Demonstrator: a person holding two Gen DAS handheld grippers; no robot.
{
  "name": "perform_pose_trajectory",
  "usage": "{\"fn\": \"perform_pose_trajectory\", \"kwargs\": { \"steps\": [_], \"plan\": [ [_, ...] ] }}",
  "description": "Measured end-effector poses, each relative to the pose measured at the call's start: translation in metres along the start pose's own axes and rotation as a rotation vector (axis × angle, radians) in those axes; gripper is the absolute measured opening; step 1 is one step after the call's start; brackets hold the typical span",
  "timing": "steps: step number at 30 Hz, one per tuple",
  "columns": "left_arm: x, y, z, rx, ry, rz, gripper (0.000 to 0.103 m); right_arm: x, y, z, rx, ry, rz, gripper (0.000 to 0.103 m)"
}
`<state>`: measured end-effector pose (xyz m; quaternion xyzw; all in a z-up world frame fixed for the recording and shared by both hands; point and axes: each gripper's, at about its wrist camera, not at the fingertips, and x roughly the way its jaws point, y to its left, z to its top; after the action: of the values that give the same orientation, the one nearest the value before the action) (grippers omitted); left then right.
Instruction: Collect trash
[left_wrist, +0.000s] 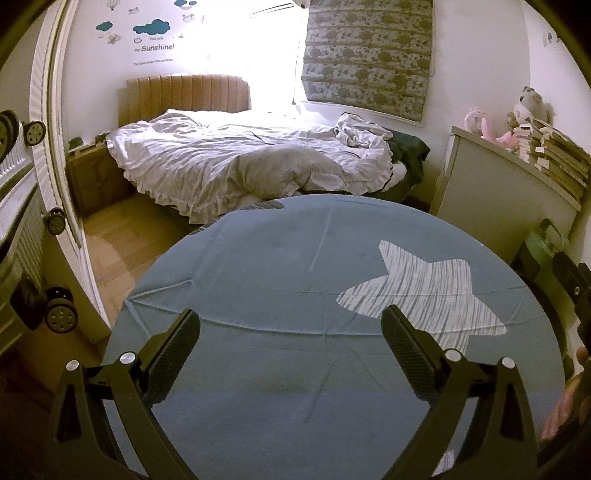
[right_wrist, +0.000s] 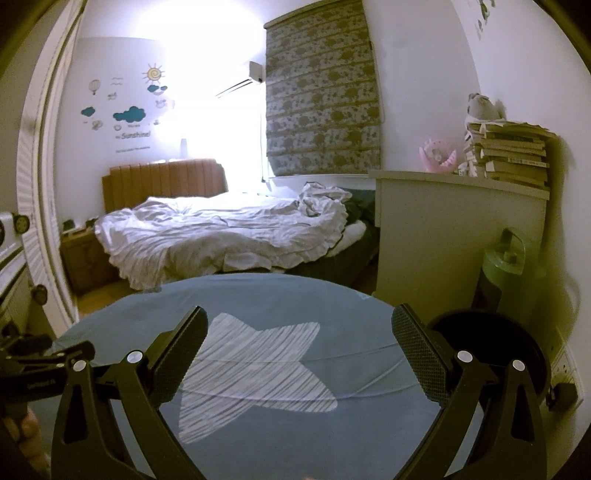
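Note:
No trash shows in either view. A round table under a blue cloth (left_wrist: 280, 266) with a white striped star (left_wrist: 424, 291) lies below both grippers. My left gripper (left_wrist: 291, 322) hovers open over the cloth's near half, nothing between its fingers. My right gripper (right_wrist: 299, 320) also stands open above the cloth (right_wrist: 343, 417), with the star (right_wrist: 255, 365) between its fingers. A black round bin (right_wrist: 491, 354) sits just past the table's right edge, behind the right finger. The left gripper's body (right_wrist: 40, 358) shows at the right wrist view's left edge.
An unmade bed (left_wrist: 236, 162) with white bedding stands beyond the table. A white cabinet (left_wrist: 495, 192) at the right carries stacked books (left_wrist: 554, 151) and plush toys. A green canister (right_wrist: 506, 266) stands beside the cabinet. White louvred doors (left_wrist: 22, 177) line the left. Wood floor (left_wrist: 125, 236) lies between.

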<state>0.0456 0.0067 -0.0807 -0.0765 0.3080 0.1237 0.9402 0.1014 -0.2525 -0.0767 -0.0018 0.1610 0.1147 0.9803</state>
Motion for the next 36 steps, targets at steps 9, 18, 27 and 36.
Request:
{"fn": "perform_pose_trajectory", "kwargs": {
  "steps": [9, 18, 27, 36],
  "plan": [
    [0.001, -0.001, 0.0, 0.0, -0.002, 0.001, 0.098, 0.0, 0.0, 0.0, -0.001, 0.001, 0.0, 0.098],
    [0.0, -0.001, 0.0, 0.001, -0.003, 0.002, 0.098, 0.0, 0.0, 0.0, -0.001, 0.0, -0.001, 0.098],
    [-0.004, -0.009, -0.001, 0.038, -0.038, 0.0, 0.098, 0.0, 0.0, -0.001, 0.0, 0.0, -0.001, 0.098],
    [-0.002, -0.007, 0.0, 0.023, -0.029, -0.004, 0.098, 0.001, 0.0, -0.001, 0.0, -0.001, 0.0, 0.098]
  ]
}}
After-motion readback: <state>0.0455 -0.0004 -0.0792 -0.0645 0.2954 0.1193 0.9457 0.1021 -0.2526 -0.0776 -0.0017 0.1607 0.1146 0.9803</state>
